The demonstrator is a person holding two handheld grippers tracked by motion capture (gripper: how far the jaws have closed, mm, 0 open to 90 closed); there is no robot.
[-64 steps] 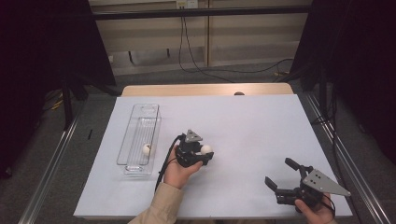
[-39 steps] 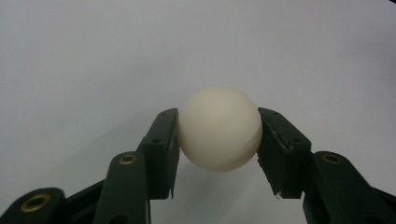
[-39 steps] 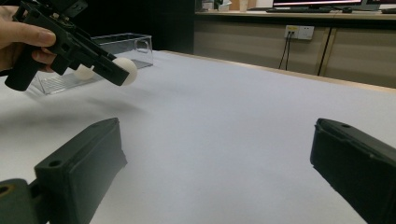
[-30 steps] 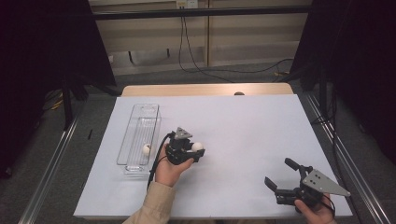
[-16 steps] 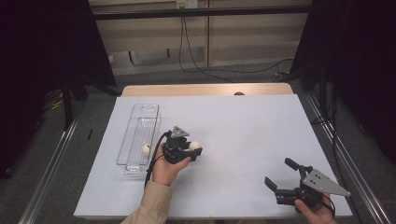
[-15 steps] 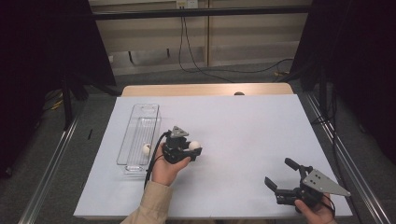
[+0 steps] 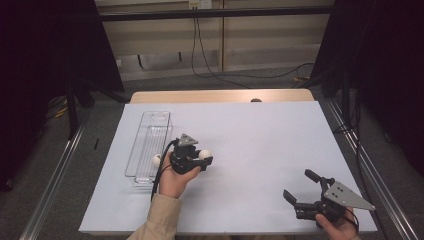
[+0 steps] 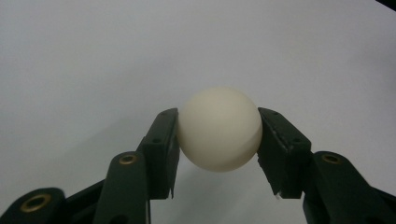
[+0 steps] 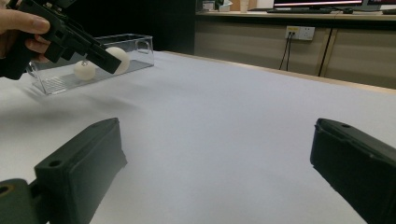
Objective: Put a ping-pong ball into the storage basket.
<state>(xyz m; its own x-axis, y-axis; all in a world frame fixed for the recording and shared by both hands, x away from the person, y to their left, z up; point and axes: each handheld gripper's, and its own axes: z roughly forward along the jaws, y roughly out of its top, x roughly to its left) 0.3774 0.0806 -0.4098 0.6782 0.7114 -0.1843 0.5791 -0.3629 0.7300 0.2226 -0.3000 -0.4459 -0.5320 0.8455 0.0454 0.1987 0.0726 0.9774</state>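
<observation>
My left gripper (image 7: 204, 158) is shut on a white ball (image 8: 219, 129), which is pinched between its two black jaws above the white table. From above, the held ball (image 7: 204, 154) hangs just right of a clear plastic tray (image 7: 150, 131). A second white ball (image 7: 157, 160) lies inside that tray near its front end. In the right gripper view the held ball (image 9: 117, 59) and the ball in the tray (image 9: 84, 69) appear side by side. Near the table's front right corner, my right gripper (image 7: 301, 188) stands open with nothing between its jaws.
The white sheet (image 7: 260, 135) covers the table, with a wooden strip (image 7: 220, 96) along its far edge. Metal rails (image 7: 57, 172) run along both sides. Cables (image 7: 210, 55) hang at the back wall.
My left gripper has carried the white ball leftward, from mid-table to beside the clear tray. The right gripper has stayed where it was.
</observation>
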